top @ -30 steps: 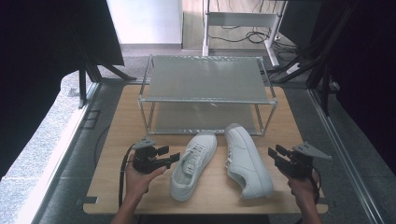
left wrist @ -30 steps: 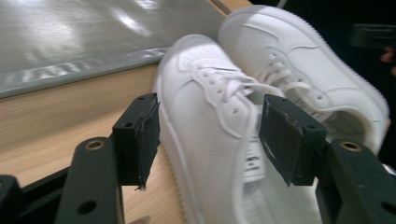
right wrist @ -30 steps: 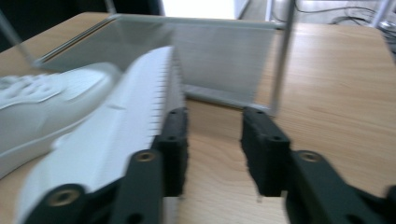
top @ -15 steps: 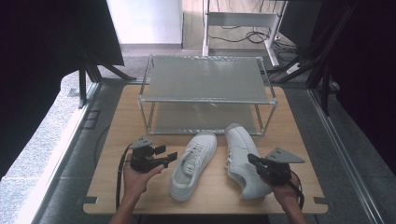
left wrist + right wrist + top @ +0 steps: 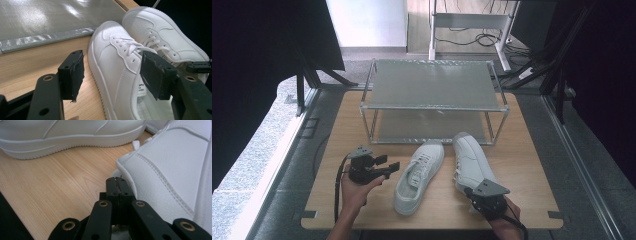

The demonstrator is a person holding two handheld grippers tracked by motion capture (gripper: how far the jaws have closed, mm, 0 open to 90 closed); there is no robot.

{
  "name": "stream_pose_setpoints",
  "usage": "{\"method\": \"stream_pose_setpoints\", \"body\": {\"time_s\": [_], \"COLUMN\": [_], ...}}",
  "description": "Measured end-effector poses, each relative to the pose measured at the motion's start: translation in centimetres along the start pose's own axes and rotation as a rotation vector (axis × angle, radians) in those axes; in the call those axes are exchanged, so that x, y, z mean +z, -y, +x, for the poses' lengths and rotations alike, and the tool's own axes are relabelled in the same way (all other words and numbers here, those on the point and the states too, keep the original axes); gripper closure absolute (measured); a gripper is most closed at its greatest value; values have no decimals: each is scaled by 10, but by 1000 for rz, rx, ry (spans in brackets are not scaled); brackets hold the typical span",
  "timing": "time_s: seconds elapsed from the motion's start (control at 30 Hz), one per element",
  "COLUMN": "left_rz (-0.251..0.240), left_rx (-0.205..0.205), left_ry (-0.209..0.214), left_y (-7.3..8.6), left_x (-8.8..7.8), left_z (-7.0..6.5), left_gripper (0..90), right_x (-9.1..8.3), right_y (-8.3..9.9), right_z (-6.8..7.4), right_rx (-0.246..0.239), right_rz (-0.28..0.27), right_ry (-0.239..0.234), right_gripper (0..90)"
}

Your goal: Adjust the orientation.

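- Two white lace-up shoes lie side by side on the wooden table [image 5: 532, 165], toes pointing away from the person toward the wire rack [image 5: 432, 100].
- The left shoe [image 5: 418, 175] sits at the middle of the table, angled a little, with its laces and dark opening facing up.
- The right shoe [image 5: 471, 159] lies just beside it, toe close to the rack's front leg, its heel end under the right gripper.
- The right gripper [image 5: 486, 198] is at that shoe's heel. In the right gripper view its jaws are pressed flat together with no gap, right up against the white heel leather — nothing shows between the pads.
- The left gripper [image 5: 384, 166] is held in the left hand [image 5: 357, 187] just beside the left shoe, pointing at it. In the left gripper view its jaws stand wide apart, with the shoe's side and laces seen between them, untouched.
- The rack has two grey mesh shelves and stands at the far half of the table.
- Beyond the table are a grey floor, a white desk frame [image 5: 472, 22] and loose cables.
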State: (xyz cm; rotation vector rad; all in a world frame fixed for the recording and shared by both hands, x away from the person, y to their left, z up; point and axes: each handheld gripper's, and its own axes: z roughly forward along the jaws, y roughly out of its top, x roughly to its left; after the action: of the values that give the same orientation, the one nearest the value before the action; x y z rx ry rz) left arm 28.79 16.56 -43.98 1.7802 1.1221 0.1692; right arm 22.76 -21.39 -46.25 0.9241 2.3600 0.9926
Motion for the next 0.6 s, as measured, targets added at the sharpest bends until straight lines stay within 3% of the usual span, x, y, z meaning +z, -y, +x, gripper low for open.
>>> {"method": "stream_pose_setpoints", "body": {"time_s": [0.2,0.23,0.27,0.4,0.5,0.6], "left_rz": [0,-3,-2,-1,0,-1], "left_rx": [-12,-13,-15,-18,-19,-21], "left_ry": [-5,-6,-7,-8,-6,-8], "left_y": [1,1,1,1,1,1], "left_x": [-1,-1,-2,-1,-1,-1], "left_z": [2,3,3,3,3,4], "left_gripper": [364,364,364,365,365,366], "right_x": [-6,-11,-11,-21,-27,-31], "right_y": [0,1,1,2,7,13], "right_z": [-8,-14,-14,-26,-40,-58], "right_rx": [22,53,53,84,135,200], "right_rz": [-17,-38,-38,-71,-84,-122], "right_ry": [16,27,27,80,113,108], "right_gripper": [900,900,900,900,900,900]}}
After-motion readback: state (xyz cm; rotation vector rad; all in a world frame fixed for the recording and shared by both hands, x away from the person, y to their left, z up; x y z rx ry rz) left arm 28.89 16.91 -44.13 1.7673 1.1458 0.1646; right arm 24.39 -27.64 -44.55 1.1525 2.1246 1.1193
